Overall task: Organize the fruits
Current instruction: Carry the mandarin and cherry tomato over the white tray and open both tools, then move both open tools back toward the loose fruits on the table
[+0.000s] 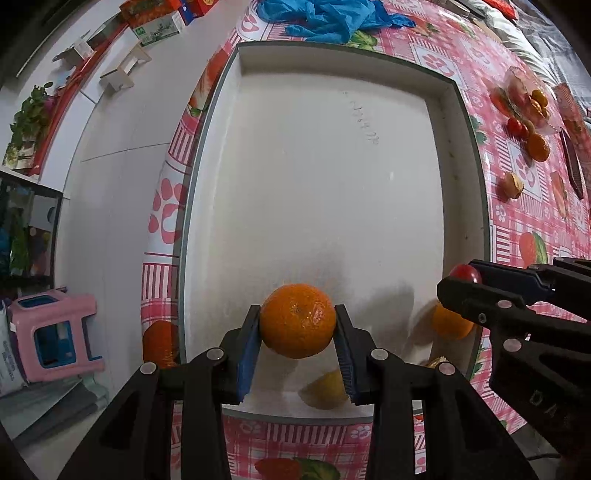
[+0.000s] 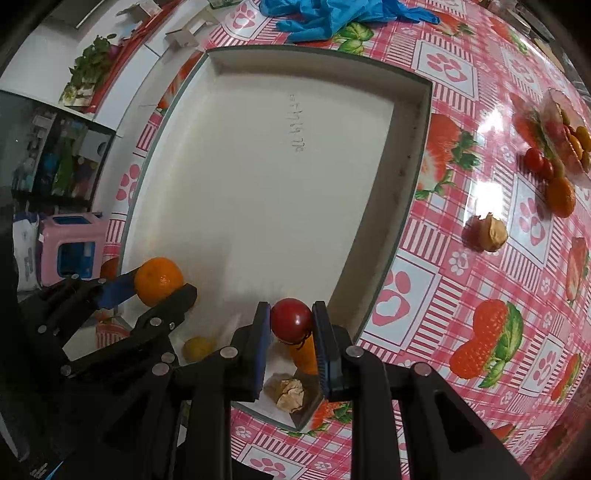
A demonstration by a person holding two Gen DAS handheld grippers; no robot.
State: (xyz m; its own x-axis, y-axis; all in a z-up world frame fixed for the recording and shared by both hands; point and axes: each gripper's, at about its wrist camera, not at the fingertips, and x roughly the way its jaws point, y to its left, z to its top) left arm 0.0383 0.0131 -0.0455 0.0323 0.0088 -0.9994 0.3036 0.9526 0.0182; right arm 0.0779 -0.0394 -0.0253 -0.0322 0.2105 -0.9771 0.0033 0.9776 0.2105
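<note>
Round glossy orange mandarin (image 1: 297,320) was orange; small smooth cherry tomato (image 2: 291,319) was deep red. Shallow rectangular cardboard tray (image 1: 461,177) was off-white inside, grey-green on its rim. Glossy plastic tablecloth (image 2: 461,295) showed pink-red checks with paw prints and strawberries. Crumpled thin plastic gloves (image 1: 332,18) were blue. Gripper pads (image 1: 246,354) were blue, on black arms.

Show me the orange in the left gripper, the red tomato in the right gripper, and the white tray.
Round orange (image 1: 297,320): left wrist view, middle of its peel.
Small red tomato (image 2: 291,319): right wrist view, centre of its skin.
White rectangular tray (image 1: 314,184): left wrist view, bare floor.
</note>
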